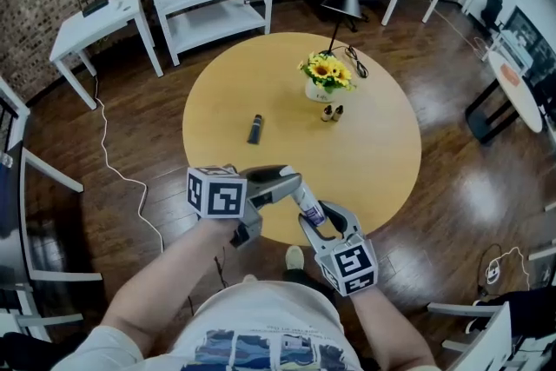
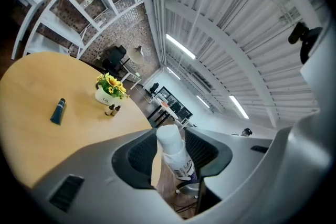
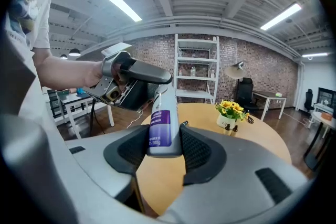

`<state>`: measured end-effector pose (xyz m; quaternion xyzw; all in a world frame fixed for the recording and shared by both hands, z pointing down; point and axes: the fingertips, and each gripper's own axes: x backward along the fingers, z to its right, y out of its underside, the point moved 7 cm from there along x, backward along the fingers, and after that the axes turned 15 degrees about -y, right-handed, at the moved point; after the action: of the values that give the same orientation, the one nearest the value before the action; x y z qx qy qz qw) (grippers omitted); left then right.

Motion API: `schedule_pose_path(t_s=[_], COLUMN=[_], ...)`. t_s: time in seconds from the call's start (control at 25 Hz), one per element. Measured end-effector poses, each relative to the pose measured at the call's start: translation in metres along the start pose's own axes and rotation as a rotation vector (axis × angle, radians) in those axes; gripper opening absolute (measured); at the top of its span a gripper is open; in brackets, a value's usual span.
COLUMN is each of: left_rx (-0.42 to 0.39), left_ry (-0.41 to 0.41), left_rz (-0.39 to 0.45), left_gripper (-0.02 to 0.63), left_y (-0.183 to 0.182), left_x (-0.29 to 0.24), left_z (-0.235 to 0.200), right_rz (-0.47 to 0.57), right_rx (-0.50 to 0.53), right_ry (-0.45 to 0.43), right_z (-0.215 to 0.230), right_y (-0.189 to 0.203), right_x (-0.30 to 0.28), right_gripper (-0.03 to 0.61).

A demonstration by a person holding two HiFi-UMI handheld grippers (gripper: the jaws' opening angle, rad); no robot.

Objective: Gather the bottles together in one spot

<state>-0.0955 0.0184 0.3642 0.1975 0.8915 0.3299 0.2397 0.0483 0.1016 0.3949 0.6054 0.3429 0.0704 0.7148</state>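
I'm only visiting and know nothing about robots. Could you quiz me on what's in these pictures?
1. True or false: the white bottle lies on the table.
2. How many small brown bottles stand by the flowers?
3. Which hand-held gripper clamps the white bottle's lower end, left or right?

Key: 1 false, it is held up in the air; 2 two; 3 the right hand-held gripper.

White-capped bottle [image 2: 176,159] stands between the left tongs [image 2: 175,145], clear of one side.
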Motion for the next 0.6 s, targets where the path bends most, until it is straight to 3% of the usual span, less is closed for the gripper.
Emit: schedule_pose_path(t_s=[0.44,0.6], left_rx=[-0.241,-0.382], left_ry=[-0.053,-0.147], left_rz=[0.001,0.007], left_gripper=[0.121,0.120], left_y=[-0.043,-0.059], left_x=[-0.100,-0.141], left_z=[0.026,0.025], right_rz=[-0.047,-0.062], right_rx=[-0.042,-0.072], right_ry=[-0.039,-0.037], right_z=[0.114,0.157], right_y=[0.020,0.030], right_x=[-0.008,-0.002], right_gripper=[0.216,0.219])
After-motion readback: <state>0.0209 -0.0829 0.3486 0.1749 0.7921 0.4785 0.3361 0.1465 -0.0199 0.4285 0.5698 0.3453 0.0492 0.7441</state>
